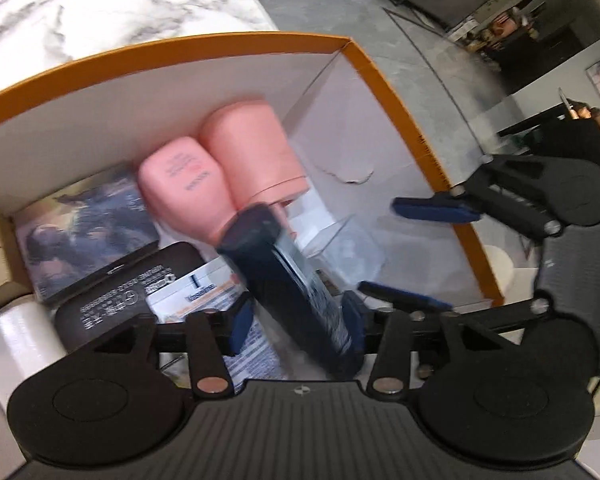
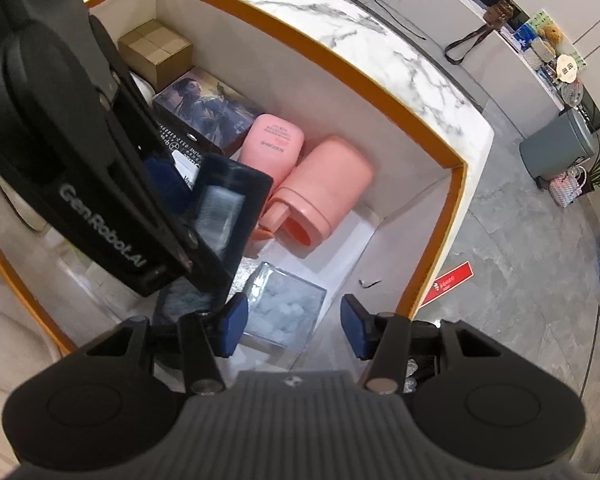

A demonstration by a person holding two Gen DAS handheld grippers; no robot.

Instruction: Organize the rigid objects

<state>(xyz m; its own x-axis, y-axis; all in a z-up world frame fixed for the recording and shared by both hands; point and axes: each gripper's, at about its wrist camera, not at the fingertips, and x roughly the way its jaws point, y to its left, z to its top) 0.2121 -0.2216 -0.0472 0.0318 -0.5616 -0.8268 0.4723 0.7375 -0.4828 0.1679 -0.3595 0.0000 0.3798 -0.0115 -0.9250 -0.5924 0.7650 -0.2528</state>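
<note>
Dark box (image 1: 292, 280) between left gripper (image 1: 296, 328) pads, leaning over pink bottles (image 1: 228, 176) in orange box (image 1: 400, 92); grip looks loosened, cannot tell if pads press. Right gripper (image 2: 292, 328) half open, empty, above clear case (image 2: 284, 304). Most items already packed; dark box unsettled.

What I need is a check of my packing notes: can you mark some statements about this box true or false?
1. The storage box has an orange rim. True.
2. The pink bottle and pink jar lie side by side. True.
3. The right claw grips the clear case. False: its jaws are open, holding nothing.
4. The cardboard carton sits outside on the marble. False: it stands in a corner inside the storage box.
5. A dark pack lies between the left claw's fingers. True.
</note>
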